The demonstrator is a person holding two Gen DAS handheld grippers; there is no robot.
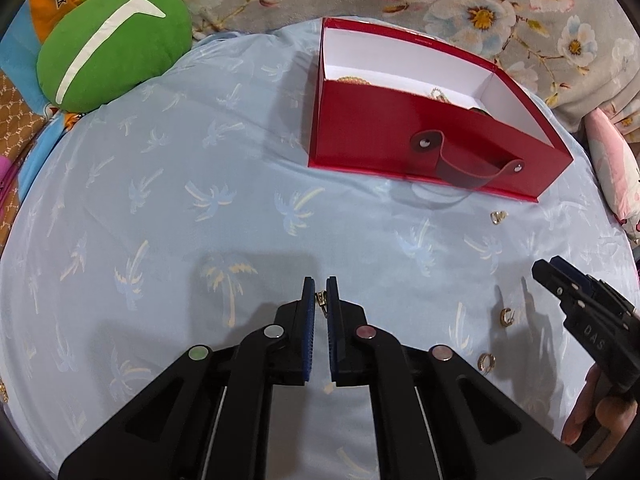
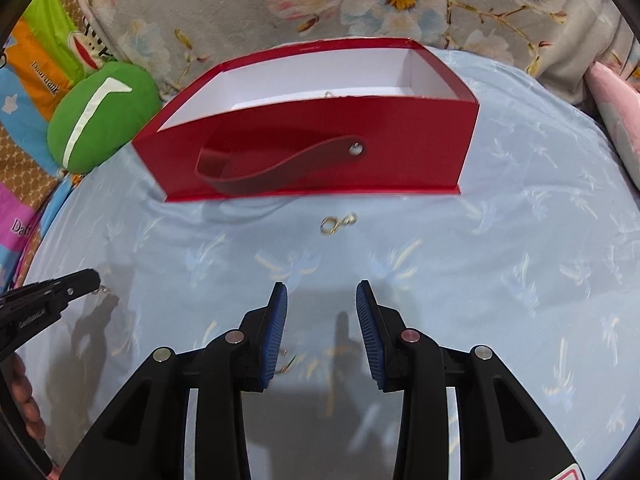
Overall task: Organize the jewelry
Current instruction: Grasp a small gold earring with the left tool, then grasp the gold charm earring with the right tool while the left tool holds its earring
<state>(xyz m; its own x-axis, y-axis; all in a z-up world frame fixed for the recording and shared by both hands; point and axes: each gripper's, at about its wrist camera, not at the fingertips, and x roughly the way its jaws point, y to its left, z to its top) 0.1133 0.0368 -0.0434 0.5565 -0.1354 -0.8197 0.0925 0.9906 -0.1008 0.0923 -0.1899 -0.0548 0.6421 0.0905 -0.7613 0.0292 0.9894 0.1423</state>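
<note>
Pale-blue bed sheet (image 1: 200, 160) carries a red box (image 1: 400, 136) near its far edge, left tongs (image 1: 321, 300) pinching a small earring (image 1: 321, 299) (gold-coloured), right tongs (image 2: 322, 332) part-open, empty.

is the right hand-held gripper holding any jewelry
No, the right hand-held gripper stands open with only the blue sheet between its pads.

the box (image 1: 400, 140) stands on the sheet (image 1: 180, 208) in the upper right of the left wrist view, with a cushion (image 1: 112, 48) at upper left. two earrings (image 1: 507, 315) lie lower right, another (image 1: 498, 217) just below the box.
</note>
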